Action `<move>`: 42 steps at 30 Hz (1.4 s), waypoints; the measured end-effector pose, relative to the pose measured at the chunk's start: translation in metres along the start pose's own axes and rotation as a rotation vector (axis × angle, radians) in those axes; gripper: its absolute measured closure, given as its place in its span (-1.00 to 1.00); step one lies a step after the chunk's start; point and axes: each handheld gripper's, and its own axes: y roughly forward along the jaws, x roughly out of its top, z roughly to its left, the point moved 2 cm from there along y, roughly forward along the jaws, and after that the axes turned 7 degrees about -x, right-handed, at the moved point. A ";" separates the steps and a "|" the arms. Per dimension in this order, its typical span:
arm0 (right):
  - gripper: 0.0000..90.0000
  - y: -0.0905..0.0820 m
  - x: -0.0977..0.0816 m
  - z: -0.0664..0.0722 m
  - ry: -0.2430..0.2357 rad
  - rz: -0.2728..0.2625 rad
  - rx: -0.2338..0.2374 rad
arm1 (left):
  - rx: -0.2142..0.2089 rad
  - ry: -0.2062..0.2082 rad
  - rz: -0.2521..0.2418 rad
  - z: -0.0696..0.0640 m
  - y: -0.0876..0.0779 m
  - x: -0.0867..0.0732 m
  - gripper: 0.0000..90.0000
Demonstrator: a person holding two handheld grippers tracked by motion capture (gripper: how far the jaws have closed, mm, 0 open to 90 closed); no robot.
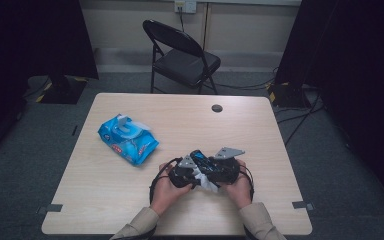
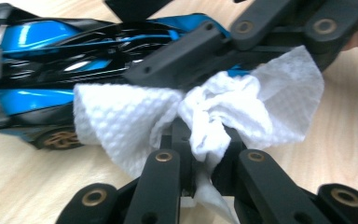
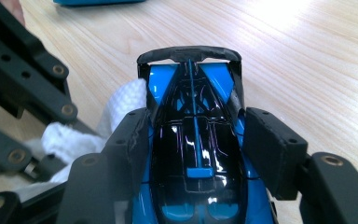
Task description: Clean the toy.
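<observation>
A blue and black toy race car [image 3: 196, 154] sits between the jaws of my right gripper [image 3: 196, 128], which is shut on its two sides. The car is held just above the wooden table [image 1: 260, 135], near its front middle. My left gripper [image 2: 200, 140] is shut on a crumpled white wipe [image 2: 223, 102]. That wipe lies against the car's side [image 2: 37, 60], just behind a gold wheel. In the high view both hands meet: left gripper [image 1: 186, 173], right gripper [image 1: 226, 169], the car [image 1: 200, 161] between them and the wipe [image 1: 206, 182] hanging below.
A blue pack of wet wipes [image 1: 128, 140] with its lid flipped up lies on the table's left half. A round cable hole [image 1: 217, 108] is near the far edge. A black folding chair [image 1: 182, 55] stands beyond the table.
</observation>
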 end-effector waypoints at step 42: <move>-0.08 0.000 -0.001 0.000 0.007 -0.008 -0.001 | 0.133 -0.072 -0.010 0.043 -0.035 -0.001 0.85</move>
